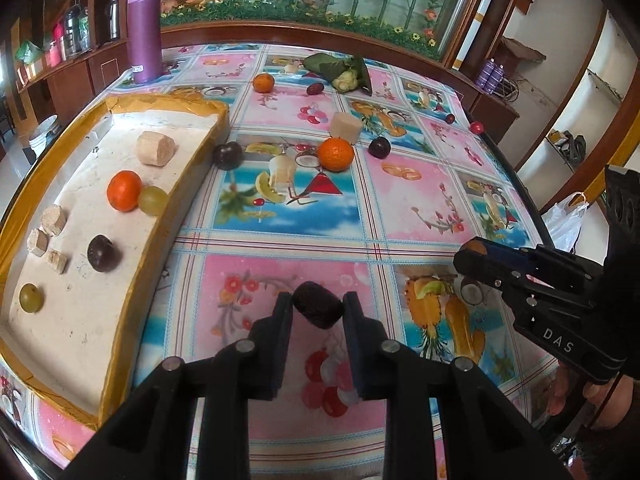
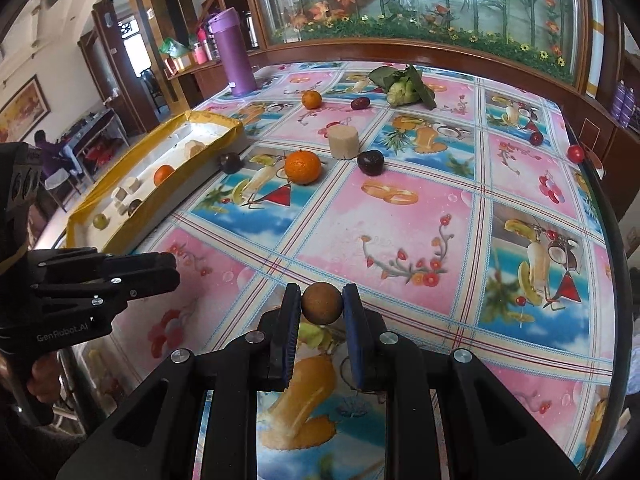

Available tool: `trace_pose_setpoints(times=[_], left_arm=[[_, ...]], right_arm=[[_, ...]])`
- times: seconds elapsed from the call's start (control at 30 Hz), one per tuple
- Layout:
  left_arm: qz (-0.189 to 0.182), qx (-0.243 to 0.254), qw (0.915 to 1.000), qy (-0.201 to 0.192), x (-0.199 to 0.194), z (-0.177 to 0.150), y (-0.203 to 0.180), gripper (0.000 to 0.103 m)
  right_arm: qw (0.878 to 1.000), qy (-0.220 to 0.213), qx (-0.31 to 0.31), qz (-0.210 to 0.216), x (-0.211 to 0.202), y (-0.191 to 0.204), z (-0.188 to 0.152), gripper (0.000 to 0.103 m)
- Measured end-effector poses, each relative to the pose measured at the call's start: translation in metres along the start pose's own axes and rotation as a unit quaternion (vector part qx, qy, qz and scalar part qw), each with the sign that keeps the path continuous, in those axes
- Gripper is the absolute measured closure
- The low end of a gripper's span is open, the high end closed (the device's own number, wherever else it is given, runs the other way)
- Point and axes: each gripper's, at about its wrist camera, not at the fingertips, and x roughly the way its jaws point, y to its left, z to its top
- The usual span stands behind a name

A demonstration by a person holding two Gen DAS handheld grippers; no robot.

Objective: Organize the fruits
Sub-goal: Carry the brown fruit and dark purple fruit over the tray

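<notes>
My left gripper [image 1: 318, 310] is shut on a dark wrinkled fruit [image 1: 318, 311], held above the tablecloth just right of the yellow-edged tray [image 1: 140, 258]. My right gripper [image 2: 321, 304] is shut on a small round brown fruit [image 2: 322, 303] over the near table. The tray holds an orange [image 1: 124, 191], two green grapes [image 1: 152, 200], a dark plum [image 1: 102, 253] and beige chunks [image 1: 155, 148]. Loose on the table lie an orange [image 1: 336, 154], dark plums [image 1: 227, 155], a beige chunk [image 1: 345, 127] and a far orange [image 1: 263, 83].
A purple flask [image 1: 144, 30] stands at the far left corner. A leafy cauliflower [image 1: 347, 74] lies at the back. Small red fruits [image 1: 476, 127] sit near the right edge. The right gripper shows in the left wrist view [image 1: 472, 256]; the left gripper shows in the right wrist view [image 2: 168, 266].
</notes>
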Motion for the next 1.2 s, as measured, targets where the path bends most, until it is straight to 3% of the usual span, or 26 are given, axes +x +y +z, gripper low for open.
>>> trace_pose_setpoints(times=[0.27, 0.57, 1.0, 1.2], left_arm=[[0.013, -0.016, 0.9994, -0.028, -0.027, 0.001, 0.034, 0.075], [0.047, -0.061, 0.996, -0.046, -0.048, -0.001, 0.096, 0.075], [0.105, -0.109, 0.9871, -0.051, -0.062, 0.0, 0.193, 0.075], [0.107, -0.125, 0.9854, -0.045, -0.058, 0.001, 0.218, 0.075]], right_arm=[[1.0, -0.003, -0.026, 0.014, 0.005, 0.041, 0.012, 0.082], [0.997, -0.002, -0.065, 0.036, 0.02, 0.09, 0.037, 0.082], [0.991, 0.004, -0.114, 0.067, 0.062, 0.152, 0.095, 0.082], [0.988, 0.006, -0.125, 0.087, 0.088, 0.179, 0.122, 0.082]])
